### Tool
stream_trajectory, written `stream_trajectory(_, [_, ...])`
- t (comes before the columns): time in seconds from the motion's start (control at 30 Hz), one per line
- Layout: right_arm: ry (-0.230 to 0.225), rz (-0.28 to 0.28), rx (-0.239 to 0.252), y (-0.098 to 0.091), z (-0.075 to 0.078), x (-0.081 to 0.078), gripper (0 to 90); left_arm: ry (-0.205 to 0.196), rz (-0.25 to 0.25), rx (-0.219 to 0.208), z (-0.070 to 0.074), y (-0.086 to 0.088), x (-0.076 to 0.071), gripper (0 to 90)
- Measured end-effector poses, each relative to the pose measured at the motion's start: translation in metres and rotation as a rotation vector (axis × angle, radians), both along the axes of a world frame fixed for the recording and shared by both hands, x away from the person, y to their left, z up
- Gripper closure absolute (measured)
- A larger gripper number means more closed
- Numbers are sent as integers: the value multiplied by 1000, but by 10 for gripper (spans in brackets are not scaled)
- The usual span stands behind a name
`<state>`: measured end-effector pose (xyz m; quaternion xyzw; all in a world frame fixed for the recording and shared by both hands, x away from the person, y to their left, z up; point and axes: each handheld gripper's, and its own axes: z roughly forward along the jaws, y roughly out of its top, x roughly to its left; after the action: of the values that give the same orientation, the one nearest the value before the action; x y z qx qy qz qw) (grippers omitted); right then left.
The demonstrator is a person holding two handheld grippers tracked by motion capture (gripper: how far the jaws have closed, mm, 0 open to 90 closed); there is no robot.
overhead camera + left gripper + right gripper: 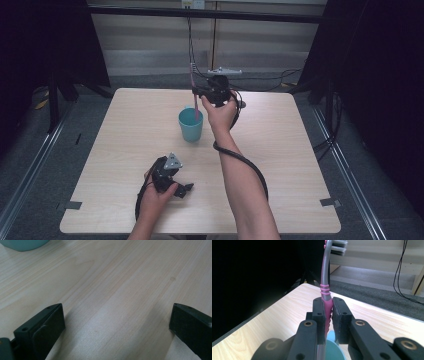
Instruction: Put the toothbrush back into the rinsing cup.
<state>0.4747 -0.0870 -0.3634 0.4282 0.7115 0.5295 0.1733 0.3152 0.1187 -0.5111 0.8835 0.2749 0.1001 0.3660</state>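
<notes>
Right claw (329, 312) is clamped on the pink toothbrush (325, 290), upright, its lower end in the teal cup (191, 124) mid-tabletop (290, 165). Left claw (172, 181) sits wide, near-left, holding nothing.

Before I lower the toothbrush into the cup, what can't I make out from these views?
- Toothbrush lower end: in the right gripper view the jaws hide it; in the high view it is too small to tell whether it touches the cup's bottom.
- Brush head: cut off by the top edge of the right gripper view.
- Cup: cut off at the top edge of the left gripper view; the right gripper covers most of it in its own view.
</notes>
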Motion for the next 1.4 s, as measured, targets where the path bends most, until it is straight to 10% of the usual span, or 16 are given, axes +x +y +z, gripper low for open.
stream_trajectory(1.4, [33, 20, -52, 6, -50, -1, 806, -1, 16, -4, 0, -2, 0, 0])
